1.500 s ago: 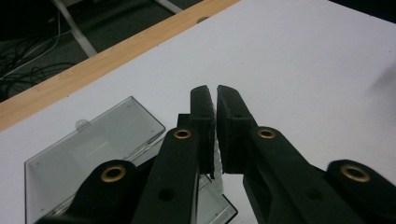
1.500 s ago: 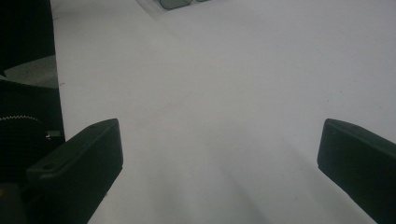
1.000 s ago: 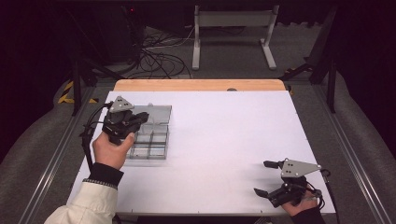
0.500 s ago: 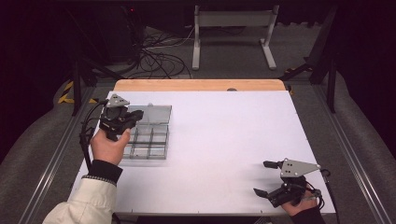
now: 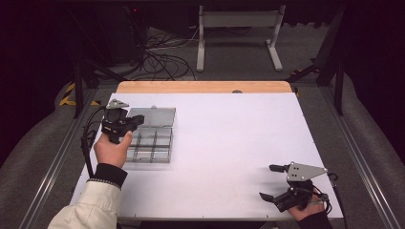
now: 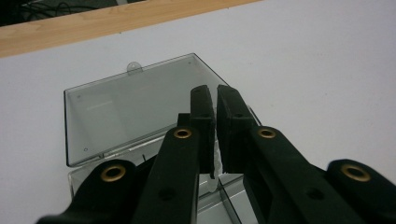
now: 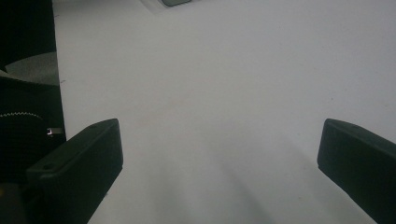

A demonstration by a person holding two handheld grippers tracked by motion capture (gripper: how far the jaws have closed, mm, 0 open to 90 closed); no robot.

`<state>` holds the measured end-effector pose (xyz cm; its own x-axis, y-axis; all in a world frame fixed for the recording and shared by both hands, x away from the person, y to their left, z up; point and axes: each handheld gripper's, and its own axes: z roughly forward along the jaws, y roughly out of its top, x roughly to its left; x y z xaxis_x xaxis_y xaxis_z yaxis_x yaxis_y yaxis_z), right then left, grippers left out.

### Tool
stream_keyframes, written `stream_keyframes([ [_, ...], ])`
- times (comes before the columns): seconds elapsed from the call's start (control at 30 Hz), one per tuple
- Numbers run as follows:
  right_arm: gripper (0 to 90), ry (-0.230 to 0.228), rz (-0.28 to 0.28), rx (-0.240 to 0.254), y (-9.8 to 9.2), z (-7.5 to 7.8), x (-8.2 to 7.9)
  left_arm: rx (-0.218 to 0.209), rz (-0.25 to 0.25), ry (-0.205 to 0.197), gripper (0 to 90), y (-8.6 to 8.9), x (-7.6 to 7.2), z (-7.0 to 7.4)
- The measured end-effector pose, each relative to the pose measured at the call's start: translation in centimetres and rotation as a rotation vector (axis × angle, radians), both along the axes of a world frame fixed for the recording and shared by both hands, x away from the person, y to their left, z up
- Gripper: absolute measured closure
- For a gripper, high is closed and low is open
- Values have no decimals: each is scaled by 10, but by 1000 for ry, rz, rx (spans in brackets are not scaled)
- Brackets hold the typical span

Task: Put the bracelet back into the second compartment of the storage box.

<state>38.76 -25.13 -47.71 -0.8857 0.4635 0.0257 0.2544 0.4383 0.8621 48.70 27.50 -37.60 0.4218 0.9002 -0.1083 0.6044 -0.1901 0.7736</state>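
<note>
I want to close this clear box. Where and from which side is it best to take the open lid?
Grip the lid by the small tab on its far edge, coming from the far, wooden-strip side. The lid lies flat, hinged to the tray on the near side, so only that tab sticks out.

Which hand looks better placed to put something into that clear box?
Probably the left. Its hand-held gripper hovers right above the open compartment box, shut on a small white piece. The right hand-held gripper sits open, far across the table.
</note>
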Motion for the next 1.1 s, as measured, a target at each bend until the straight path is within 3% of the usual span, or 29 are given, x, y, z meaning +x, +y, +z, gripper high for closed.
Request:
stream_keyframes([
  [0.2, 5, 1, 1, 0, 0, 0, 0, -47, 20, 18, 857, 6, 2, -10],
  [1.1, 5, 1, 7, -2, 1, 0, 0, -40, 28, 63, 856, -2, 8, -38],
])
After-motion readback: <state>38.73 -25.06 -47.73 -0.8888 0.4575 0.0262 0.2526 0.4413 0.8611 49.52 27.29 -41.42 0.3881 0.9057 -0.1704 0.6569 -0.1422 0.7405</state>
